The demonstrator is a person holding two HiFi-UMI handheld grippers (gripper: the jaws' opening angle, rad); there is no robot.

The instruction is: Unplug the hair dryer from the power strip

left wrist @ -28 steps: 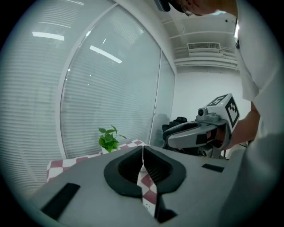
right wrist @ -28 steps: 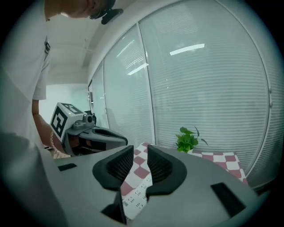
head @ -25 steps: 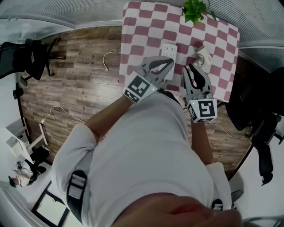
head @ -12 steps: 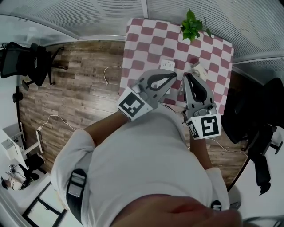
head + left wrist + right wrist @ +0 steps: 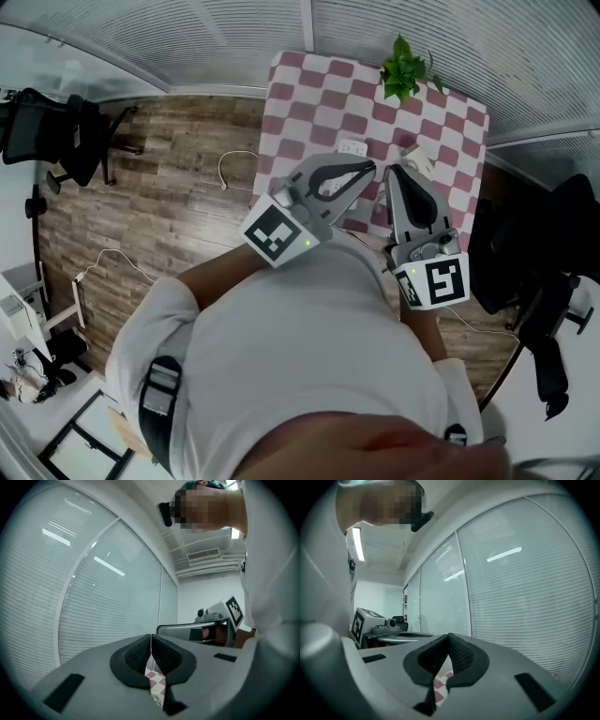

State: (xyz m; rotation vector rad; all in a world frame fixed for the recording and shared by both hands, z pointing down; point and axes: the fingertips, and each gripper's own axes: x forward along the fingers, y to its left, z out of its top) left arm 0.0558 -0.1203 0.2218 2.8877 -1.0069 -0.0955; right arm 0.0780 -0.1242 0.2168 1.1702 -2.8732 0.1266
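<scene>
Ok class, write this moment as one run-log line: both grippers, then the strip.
left gripper: shut, empty | right gripper: shut, empty | strip: on table, not gripped

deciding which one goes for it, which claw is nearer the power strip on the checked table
Left. In the head view the left claw, shut and held above the table, sits just beside the power strip; the right claw, also shut, is further off to the right.

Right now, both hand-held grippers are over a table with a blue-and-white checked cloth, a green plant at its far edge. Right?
The colour is wrong: the head view shows the cloth red-and-white checked. The left hand-held gripper and right hand-held gripper are over it, and the green plant is at its far edge.
</scene>
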